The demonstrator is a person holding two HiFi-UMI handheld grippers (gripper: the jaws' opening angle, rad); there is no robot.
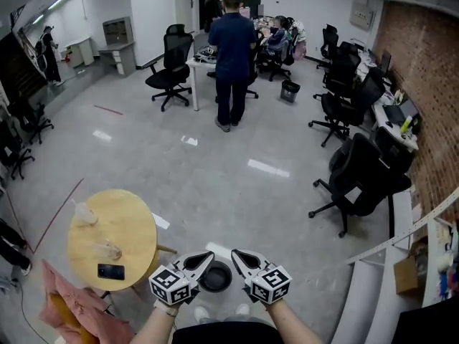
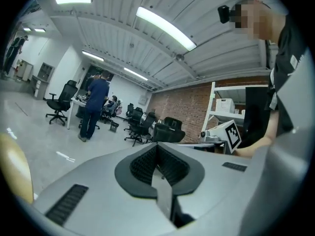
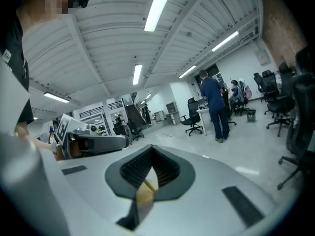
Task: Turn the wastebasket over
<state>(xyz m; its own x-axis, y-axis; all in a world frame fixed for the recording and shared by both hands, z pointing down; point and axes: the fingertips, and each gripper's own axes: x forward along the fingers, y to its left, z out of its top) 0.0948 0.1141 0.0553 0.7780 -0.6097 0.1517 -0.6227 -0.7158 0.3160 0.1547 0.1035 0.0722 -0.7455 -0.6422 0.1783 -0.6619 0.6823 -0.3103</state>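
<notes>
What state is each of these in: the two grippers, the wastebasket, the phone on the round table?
Left gripper: jaws shut, empty.
Right gripper: jaws shut, empty.
Wastebasket: on the floor, untouched; which end is up is unclear.
Phone: flat on the round table, screen dark.

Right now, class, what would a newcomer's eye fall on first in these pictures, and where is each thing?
The left gripper and the right gripper, fingers shut and empty, fill the bottom of the head view, with a dark round wastebasket seen on the floor between them. Left of them stands a round wooden table bearing a black phone; mid-room, a person in blue stands with back turned.
</notes>
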